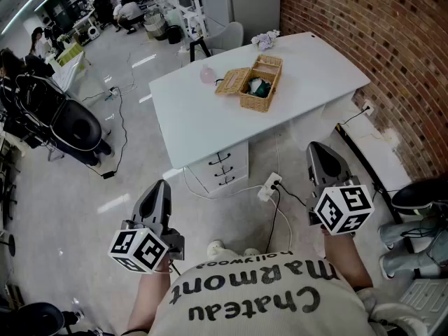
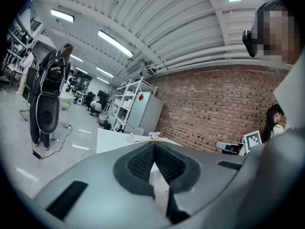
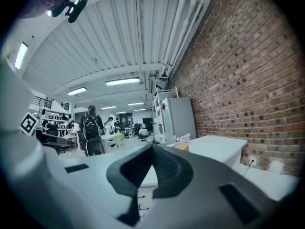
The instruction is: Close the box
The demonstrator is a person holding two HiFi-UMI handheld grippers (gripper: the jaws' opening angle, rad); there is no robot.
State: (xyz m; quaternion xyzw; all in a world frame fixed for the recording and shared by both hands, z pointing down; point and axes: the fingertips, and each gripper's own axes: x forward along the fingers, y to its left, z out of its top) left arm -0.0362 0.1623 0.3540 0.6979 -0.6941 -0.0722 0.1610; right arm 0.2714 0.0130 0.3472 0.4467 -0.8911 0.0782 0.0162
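Note:
A wicker box [image 1: 255, 84] stands on the white table [image 1: 189, 114], far ahead of me. Its two lids are swung open, one lying out to the left [image 1: 232, 81] and one at the back [image 1: 269, 63]. Something green lies inside. My left gripper [image 1: 159, 186] and my right gripper [image 1: 318, 148] are held low over the floor, well short of the table. Both are shut with nothing between the jaws. In the right gripper view the box [image 3: 181, 147] shows small beyond the shut jaws [image 3: 152, 150]. The left gripper [image 2: 154, 145] points toward the table [image 2: 112, 140].
A pink object [image 1: 207, 74] and purple flowers [image 1: 264, 40] sit on the table. A white drawer unit [image 1: 225, 166] stands under it, with a power strip [image 1: 269, 186] and cables on the floor. A brick wall [image 1: 364, 26] runs on the right; a black chair [image 1: 73, 128] stands left.

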